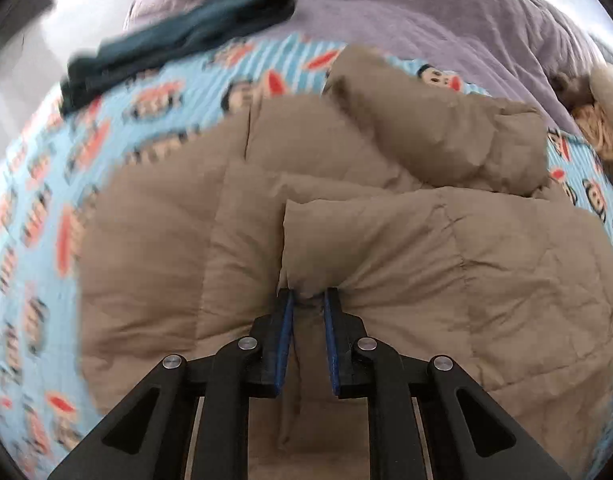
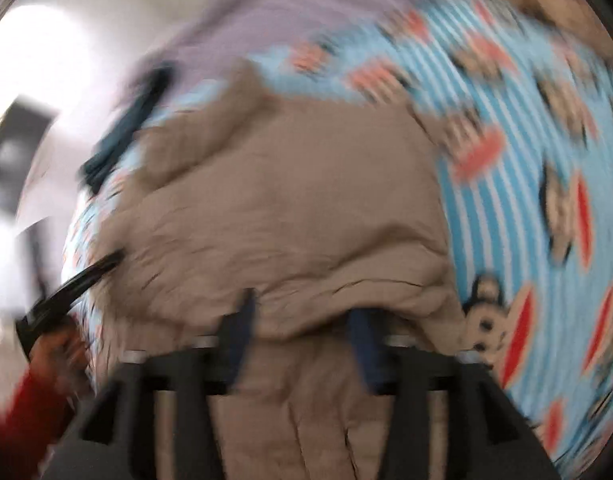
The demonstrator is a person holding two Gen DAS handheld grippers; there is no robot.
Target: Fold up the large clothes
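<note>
step: folding tan puffer jacket point(image 1: 386, 240) on bed point(image 1: 146, 120) | left gripper point(image 1: 309, 300) pinching its edge | right gripper point(image 2: 302, 320) open, jacket between its fingers | next: right re-grips edge

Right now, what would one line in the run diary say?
garment: tan puffy jacket on cartoon bedsheet | left gripper: pinching jacket fold | right gripper: fingers apart over jacket hem | fold: unfinished

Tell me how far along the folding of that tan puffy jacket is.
Partly done: a sleeve already lies folded across the tan puffy jacket on the monkey-print blanket. In hand: the left gripper pinches a jacket edge, while the right gripper is open over the fabric, though that view is blurred. Left: folding the body over; the dark garment lies unfolded.
</note>
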